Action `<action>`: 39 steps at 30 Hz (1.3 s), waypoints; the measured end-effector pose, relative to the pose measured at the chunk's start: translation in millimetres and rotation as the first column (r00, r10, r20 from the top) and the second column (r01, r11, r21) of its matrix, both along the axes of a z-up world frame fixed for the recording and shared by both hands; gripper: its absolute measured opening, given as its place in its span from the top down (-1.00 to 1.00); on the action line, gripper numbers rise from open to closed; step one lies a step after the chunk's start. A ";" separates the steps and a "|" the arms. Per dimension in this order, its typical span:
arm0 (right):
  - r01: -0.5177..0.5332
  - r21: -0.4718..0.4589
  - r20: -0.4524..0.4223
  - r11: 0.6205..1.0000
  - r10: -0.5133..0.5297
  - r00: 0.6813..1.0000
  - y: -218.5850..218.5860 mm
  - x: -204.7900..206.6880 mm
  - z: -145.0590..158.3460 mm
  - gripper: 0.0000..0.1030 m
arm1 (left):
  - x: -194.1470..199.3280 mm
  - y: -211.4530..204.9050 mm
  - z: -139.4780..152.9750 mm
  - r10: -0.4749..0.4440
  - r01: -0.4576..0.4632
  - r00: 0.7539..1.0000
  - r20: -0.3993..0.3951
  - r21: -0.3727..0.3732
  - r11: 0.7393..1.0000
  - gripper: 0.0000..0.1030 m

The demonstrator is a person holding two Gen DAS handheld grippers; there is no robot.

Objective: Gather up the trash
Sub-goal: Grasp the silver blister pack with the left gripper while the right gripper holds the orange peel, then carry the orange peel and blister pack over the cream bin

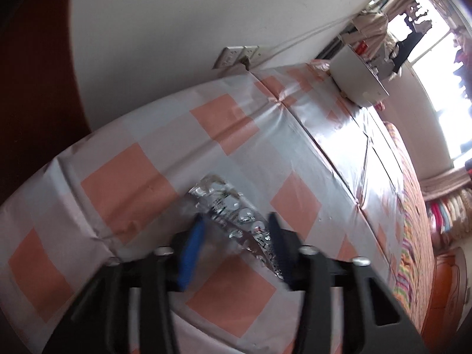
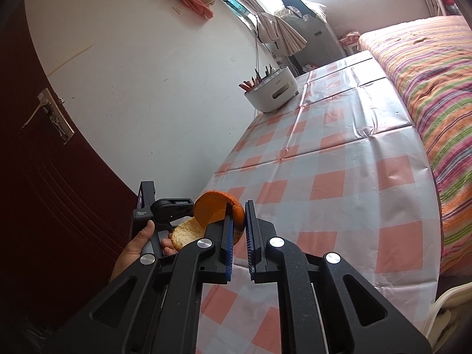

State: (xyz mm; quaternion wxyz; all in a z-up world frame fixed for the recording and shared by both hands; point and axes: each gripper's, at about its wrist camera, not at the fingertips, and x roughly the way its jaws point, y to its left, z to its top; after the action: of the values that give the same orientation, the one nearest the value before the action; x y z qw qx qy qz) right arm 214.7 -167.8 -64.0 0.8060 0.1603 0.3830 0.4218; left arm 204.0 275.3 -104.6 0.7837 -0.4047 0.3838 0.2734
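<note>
In the left wrist view my left gripper (image 1: 236, 221) straddles a crumpled silver blister pack (image 1: 233, 209) that lies on the checked tablecloth (image 1: 141, 177); the jaws stand apart on either side of it. In the right wrist view my right gripper (image 2: 238, 206) is shut on an orange peel (image 2: 218, 206), which curls out to the left over the table's edge. The left gripper's body (image 2: 165, 209) and the hand holding it show just left of the peel.
A white trash bin (image 2: 273, 93) holding wrappers and sticks stands by the wall at the table's far end; it also shows in the left wrist view (image 1: 354, 76). A striped bed (image 2: 427, 94) borders the table's right side. A dark red door (image 2: 53, 177) is at left.
</note>
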 end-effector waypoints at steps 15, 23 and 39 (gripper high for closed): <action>0.059 -0.006 0.055 0.998 -0.059 0.997 -22.7 -12.1 17.0 0.84 | 5.3 -39.0 16.1 -0.241 0.234 0.965 0.105 0.078 0.969 0.92; 0.114 -0.038 0.112 0.993 -0.110 0.988 -51.6 -24.8 27.8 0.84 | -2.2 -85.3 45.5 -0.375 0.345 0.907 0.189 0.173 0.922 0.92; 0.259 -0.166 0.255 0.952 -0.212 0.943 -115.6 -68.5 40.2 0.84 | -20.0 -190.4 81.1 -0.596 0.540 0.754 0.275 0.257 0.801 0.92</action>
State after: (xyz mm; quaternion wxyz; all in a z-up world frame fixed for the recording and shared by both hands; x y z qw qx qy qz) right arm 146.1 -283.4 -23.9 0.9022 0.0740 0.3032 0.2978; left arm 184.0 84.9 -23.5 0.9139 -0.2449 0.3230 -0.0229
